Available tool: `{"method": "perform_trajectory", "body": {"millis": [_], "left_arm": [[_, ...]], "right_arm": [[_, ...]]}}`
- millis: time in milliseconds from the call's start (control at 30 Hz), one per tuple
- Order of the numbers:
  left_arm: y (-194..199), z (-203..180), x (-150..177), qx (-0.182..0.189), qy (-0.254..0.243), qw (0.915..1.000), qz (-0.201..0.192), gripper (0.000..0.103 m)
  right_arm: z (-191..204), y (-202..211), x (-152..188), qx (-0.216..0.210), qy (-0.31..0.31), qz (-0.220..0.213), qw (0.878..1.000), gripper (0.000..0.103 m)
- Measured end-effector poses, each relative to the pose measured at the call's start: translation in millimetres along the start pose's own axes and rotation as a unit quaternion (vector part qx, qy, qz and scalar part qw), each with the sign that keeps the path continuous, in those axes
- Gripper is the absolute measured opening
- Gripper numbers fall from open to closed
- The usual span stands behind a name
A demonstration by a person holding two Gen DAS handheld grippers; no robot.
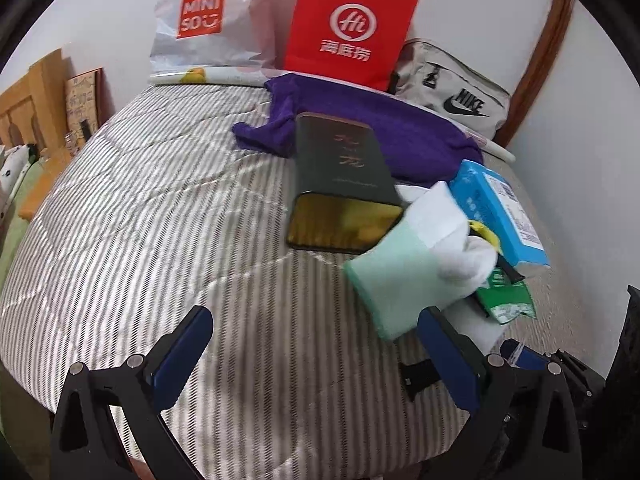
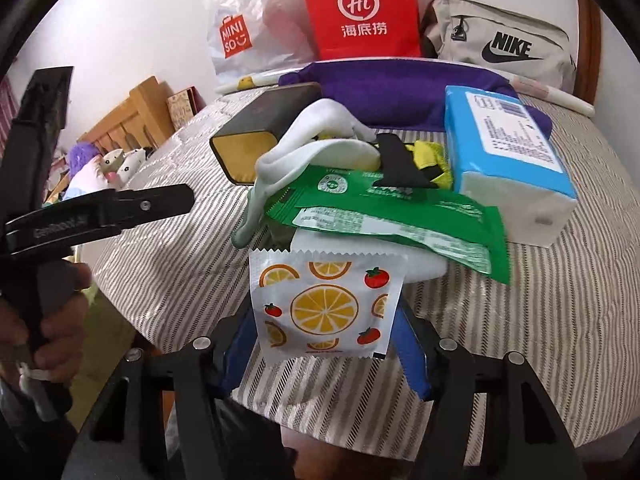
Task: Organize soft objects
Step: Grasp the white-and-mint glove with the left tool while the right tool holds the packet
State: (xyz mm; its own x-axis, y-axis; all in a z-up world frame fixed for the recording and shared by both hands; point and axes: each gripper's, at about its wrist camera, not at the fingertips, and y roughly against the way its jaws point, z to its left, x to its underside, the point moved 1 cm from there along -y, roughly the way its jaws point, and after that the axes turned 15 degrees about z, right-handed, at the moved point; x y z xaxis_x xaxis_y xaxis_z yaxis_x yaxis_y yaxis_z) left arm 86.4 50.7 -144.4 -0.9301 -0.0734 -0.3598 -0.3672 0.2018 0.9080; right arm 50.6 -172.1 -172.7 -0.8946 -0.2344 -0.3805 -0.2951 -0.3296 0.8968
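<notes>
the right hand-held gripper (image 2: 326,344) pinches a white sachet (image 2: 324,304) printed with orange slices and tomatoes, holding it upright just in front of the pile on the striped bed (image 2: 540,320). behind the sachet lie a green packet (image 2: 400,216), a white sock (image 2: 296,156) and a blue tissue pack (image 2: 508,148), all touching or overlapping. a dark tin box (image 2: 256,136) lies beside them, with a purple cloth (image 2: 400,88) further back. the left hand-held gripper (image 1: 316,344) hangs spread wide above the bed with nothing between its fingers, near a pale green and white sock (image 1: 404,264).
</notes>
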Motion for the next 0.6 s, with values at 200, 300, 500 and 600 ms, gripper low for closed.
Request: {"method": "perform_trajectory", "body": {"millis": [200,300,500,600], "left_arm": [[-1.3,-22.8,-11.1,0.036,-0.03,0.9989,0.0,0.103],[-4.4,-34.5,-19.2,0.05,-0.042,0.9979,0.0,0.102],[-16.5,-48.1,-31.5,0.072,-0.056,0.9957,-0.011,0.094],[-24.9,-50.2,-35.3,0.086,-0.057,0.9946,-0.008,0.088]], "right_arm": [[-10.6,18.9,5.2,0.002,0.003,-0.013,1.0,0.063],[-25.3,27.9,6.4,0.007,-0.007,-0.019,1.0,0.063],[-58.8,37.6,6.6,0.032,-0.036,-0.03,0.998,0.063],[-75.9,34.4,5.3,0.045,-0.052,-0.024,0.997,0.063]]}}
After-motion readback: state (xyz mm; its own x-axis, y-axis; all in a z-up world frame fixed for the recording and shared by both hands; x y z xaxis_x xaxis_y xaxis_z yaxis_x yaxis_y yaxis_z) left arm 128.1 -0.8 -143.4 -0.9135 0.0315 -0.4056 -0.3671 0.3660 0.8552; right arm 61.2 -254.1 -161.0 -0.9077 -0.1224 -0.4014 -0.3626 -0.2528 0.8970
